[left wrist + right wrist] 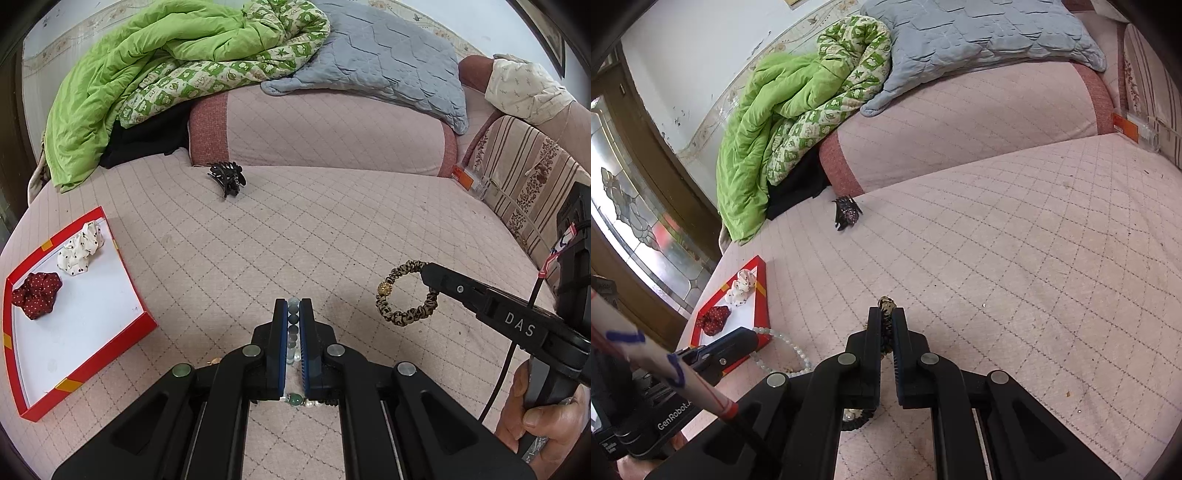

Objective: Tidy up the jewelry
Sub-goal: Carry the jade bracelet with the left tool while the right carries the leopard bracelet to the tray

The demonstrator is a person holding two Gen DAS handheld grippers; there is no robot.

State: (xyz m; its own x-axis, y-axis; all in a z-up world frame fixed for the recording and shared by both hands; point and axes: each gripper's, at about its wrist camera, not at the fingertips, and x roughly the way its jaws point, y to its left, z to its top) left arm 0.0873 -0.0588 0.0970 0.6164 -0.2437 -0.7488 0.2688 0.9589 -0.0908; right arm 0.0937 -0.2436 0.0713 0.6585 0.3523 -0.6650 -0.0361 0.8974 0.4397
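Note:
My left gripper [293, 308] is shut on a bead bracelet [293, 328] of green and pale beads, held over the pink bed cover; the bracelet also shows in the right wrist view [783, 349]. My right gripper [886, 314] is shut on a leopard-print hair tie [886, 325] with a gold bead; the left wrist view shows the tie [406, 293] hanging as a loop from the right gripper's tip. A red box with a white floor [92, 325] lies at left, holding a dark red scrunchie [37, 295] and a white dotted scrunchie [81, 249]. A black claw clip [227, 177] lies farther back.
A green quilt [147, 74] and grey pillow [388, 62] are piled on a pink bolster [325, 129] at the back. A striped cushion [532, 184] stands at right. A glass door [631, 206] is at left of the bed.

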